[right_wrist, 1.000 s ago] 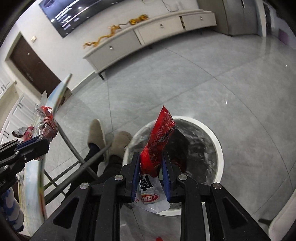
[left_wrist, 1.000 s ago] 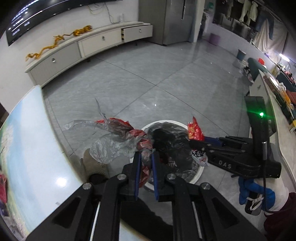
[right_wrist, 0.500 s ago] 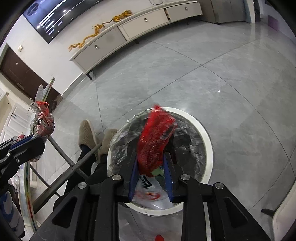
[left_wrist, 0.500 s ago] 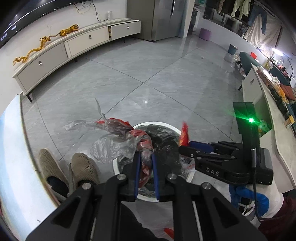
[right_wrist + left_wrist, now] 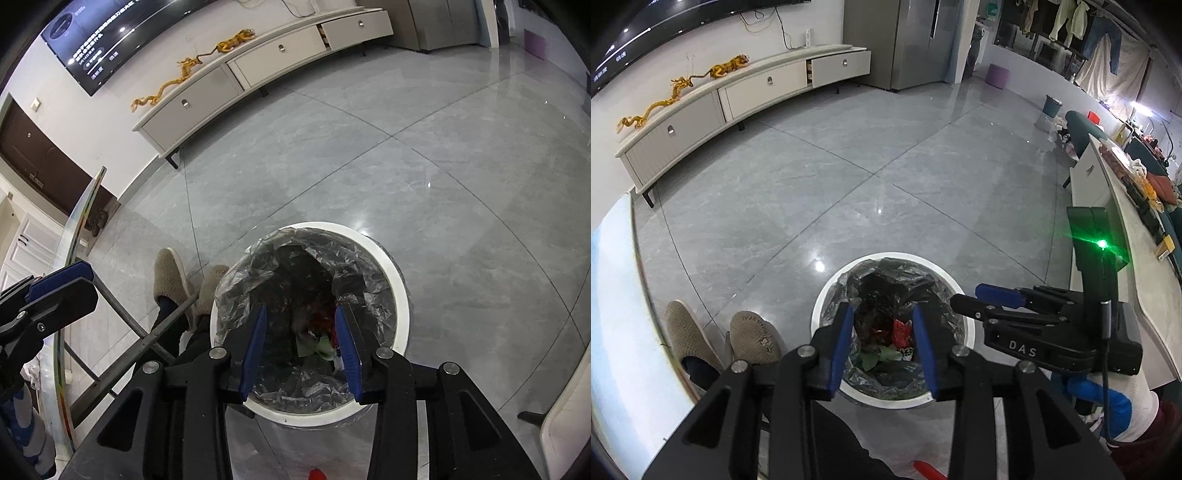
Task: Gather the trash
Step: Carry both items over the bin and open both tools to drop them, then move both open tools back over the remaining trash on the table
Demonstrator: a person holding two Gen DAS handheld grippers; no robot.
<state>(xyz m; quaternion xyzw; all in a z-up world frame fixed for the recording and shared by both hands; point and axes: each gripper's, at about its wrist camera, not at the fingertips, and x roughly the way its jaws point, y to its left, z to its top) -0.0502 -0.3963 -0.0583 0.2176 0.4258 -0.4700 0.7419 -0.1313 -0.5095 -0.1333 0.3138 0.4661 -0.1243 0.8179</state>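
Observation:
A round white trash bin with a clear plastic liner stands on the grey floor; it also shows in the right wrist view. Inside lie red wrappers, green scraps and other trash. My left gripper is open and empty just above the bin's near side. My right gripper is open and empty above the bin too. The right gripper shows at the right of the left wrist view; the left gripper shows at the left edge of the right wrist view.
The person's beige slippers stand left of the bin beside a glass table edge and its metal legs. A small red scrap lies on the floor near the bin. A long white TV cabinet lines the far wall.
Both grippers opened and let go: the crumpled plastic bag from the left and the red snack wrapper from the right dropped into the bin.

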